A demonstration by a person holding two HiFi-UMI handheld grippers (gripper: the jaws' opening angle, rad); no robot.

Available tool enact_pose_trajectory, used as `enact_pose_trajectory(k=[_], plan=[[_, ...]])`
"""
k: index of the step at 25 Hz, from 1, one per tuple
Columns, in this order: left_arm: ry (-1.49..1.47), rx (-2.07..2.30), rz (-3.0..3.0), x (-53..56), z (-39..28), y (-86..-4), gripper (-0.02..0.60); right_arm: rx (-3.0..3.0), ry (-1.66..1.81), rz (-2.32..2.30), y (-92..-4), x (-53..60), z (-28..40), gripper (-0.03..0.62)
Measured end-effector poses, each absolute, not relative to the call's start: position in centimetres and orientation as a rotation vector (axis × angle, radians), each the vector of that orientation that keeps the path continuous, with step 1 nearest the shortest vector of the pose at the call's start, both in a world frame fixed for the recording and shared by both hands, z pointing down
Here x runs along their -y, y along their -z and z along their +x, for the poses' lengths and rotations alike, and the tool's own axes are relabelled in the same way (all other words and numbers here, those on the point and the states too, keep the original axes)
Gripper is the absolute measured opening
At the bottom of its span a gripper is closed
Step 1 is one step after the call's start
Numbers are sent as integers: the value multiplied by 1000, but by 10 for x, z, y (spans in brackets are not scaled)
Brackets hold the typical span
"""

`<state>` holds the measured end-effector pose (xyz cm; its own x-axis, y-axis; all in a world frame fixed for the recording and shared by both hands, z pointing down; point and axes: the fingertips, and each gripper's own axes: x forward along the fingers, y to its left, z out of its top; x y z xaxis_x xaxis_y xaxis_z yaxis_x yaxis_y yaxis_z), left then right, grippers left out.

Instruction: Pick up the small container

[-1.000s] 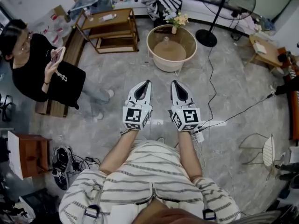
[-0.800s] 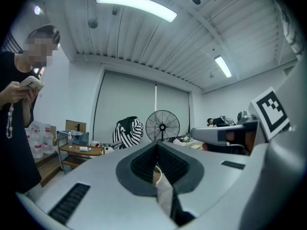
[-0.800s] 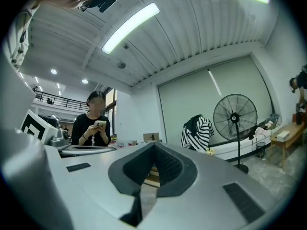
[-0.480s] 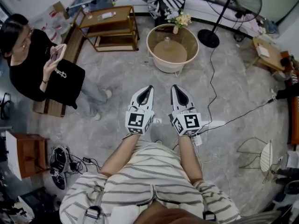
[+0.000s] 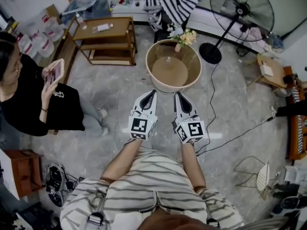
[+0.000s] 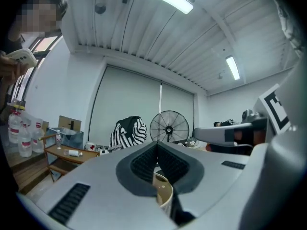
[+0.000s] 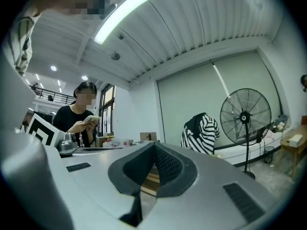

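Head view | left gripper [image 5: 152,93], right gripper [image 5: 177,95] (two): fingers [image 6: 144,164] pressed together | one fan [image 5: 242,13]

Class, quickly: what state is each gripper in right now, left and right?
Left gripper: closed, holding nothing.
Right gripper: closed, holding nothing.

Both forearms [image 5: 120,158] reach forward side by side, elbows bent. The left gripper [image 5: 150,95] and the right gripper [image 5: 179,97] are held level and near each other, pointing ahead. Each gripper's jaws are pressed together at the tips, gripping nothing, and the marker cubes sit just ahead of the wrists.
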<state>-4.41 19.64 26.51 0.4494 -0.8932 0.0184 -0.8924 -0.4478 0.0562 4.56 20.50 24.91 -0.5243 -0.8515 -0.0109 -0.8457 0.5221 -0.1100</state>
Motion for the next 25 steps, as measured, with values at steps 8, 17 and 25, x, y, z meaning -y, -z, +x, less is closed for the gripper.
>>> enact_pose_trajectory(k=[8,17,25], plan=[[30,1588,2656,-50,-77,-242,2,-2677,161,-1550,-232,-61,11,6],[-26,1502,2665,41,-87,-260,2,-2670,243,-1603,-250,29,-12,8],[-76,1474,2606,88,-71,-296,2,-2702,341,-1607,-291,84,-3,8]])
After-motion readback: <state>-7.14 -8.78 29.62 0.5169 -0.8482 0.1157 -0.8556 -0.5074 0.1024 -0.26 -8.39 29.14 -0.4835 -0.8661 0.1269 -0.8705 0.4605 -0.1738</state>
